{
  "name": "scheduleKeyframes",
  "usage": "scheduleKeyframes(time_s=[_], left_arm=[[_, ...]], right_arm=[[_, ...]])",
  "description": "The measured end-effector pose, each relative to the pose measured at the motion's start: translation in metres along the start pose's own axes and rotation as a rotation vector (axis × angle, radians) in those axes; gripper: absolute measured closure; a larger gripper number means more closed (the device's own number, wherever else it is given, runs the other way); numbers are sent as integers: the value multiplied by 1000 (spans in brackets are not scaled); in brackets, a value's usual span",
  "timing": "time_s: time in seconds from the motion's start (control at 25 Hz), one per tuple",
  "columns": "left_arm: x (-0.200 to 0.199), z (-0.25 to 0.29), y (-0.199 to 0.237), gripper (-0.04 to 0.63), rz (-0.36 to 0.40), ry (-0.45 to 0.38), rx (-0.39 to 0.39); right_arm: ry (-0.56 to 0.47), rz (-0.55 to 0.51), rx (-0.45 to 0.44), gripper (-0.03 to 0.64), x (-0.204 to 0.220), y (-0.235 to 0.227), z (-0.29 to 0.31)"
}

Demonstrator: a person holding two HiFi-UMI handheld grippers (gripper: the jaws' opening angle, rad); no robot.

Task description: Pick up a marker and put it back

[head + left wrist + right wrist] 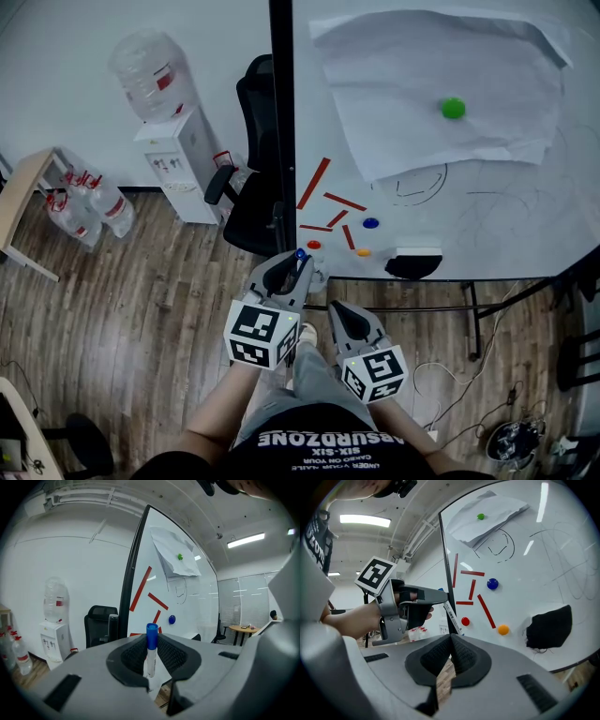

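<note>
A big white board [516, 216] with a black frame is seen standing on a brown wood floor [141, 300]. A crumpled white paper sheet [422, 84] is pinned to the board by a round green magnet [454, 108]. Thin red strips [314, 183] are stuck lower down, with a round blue magnet [371, 223], a red magnet [314, 245] and an orange magnet [364, 251] near them. A black wiper [412, 265] is seen at the bottom of the board, and thin pen lines are drawn on the white part. A black office chair [248, 187] is placed just beside the board's left edge. The left gripper [291, 262] is held out in front of that edge, and its jaws are closed partway onto a white marker with a blue cap [149, 658]. The marker is gripped on both sides by the black pads, with its cap end sticking out past the jaws, and it is kept apart from the board. The right gripper [451, 639] is held lower and nearer the body, with its jaws pressed together and nothing between them. A white water cooler [173, 169] is set by the wall, and a large clear jug [145, 61] is fitted on top; what is inside cannot be told. Smaller clear bottles with red labels [94, 202] are grouped on the floor by a wooden table [23, 187].
</note>
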State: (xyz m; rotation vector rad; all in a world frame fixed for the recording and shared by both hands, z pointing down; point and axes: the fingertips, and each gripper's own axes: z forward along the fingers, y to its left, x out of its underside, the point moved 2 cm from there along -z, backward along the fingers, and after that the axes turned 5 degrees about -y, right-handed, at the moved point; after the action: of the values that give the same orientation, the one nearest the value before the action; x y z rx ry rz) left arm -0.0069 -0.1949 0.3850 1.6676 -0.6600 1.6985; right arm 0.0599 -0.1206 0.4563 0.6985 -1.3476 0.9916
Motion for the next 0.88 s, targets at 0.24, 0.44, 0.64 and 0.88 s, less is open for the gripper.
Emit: scheduleKeyframes(time_s=[0.24, 0.44, 0.64, 0.88], left_arm=[[2, 9, 2, 523, -2, 10, 8], [10, 15, 5, 525, -6, 33, 8], [18, 20, 8, 524, -11, 54, 10], [34, 25, 9, 524, -7, 94, 17]], right_arm=[[2, 1, 11, 620, -2, -7, 6], [7, -3, 15, 620, -3, -10, 11], [13, -4, 17, 620, -3, -12, 15], [20, -3, 22, 620, -1, -13, 17]])
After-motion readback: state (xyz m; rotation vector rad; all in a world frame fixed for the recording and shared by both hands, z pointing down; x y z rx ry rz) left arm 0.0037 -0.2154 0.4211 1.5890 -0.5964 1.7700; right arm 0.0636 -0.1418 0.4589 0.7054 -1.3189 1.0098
